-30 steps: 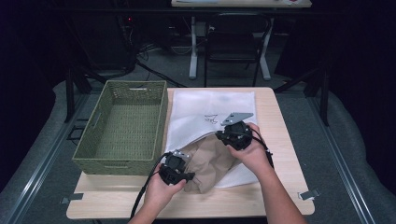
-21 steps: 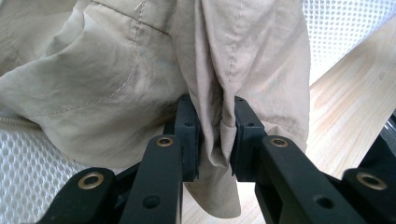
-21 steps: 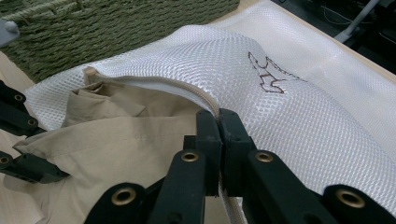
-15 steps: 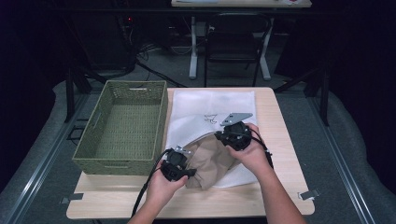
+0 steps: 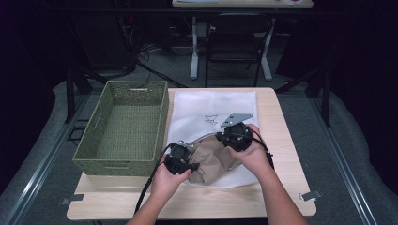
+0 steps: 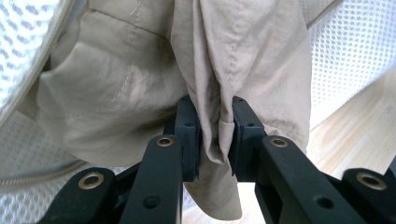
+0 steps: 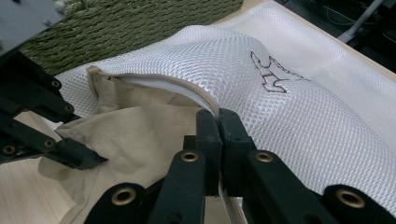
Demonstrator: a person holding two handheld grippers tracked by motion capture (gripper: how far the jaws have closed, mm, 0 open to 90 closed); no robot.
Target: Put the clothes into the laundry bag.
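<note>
A person stands at the near edge of a pale wooden table (image 5: 281,140), a gripper in each hand. A white mesh laundry bag (image 5: 213,105) lies flat across the middle of the table, a small dark emblem (image 7: 268,74) stitched on its top. A beige garment (image 5: 211,159) sits half inside the bag's open mouth at the near end, toward six o'clock.

The left gripper (image 6: 215,130) is clenched on a bunched fold of the beige garment (image 6: 140,70); the cloth is squeezed between its two black jaws and hangs out below them. The right gripper (image 7: 218,135) is pinched tight on the bag's zippered rim (image 7: 187,93), holding the upper edge of the mouth up off the garment. From above, the left gripper (image 5: 180,159) is at about seven o'clock of the bag and the right gripper (image 5: 234,136) at about five.

A green woven basket (image 5: 122,164) stands just beside the bag at nine o'clock.
</note>
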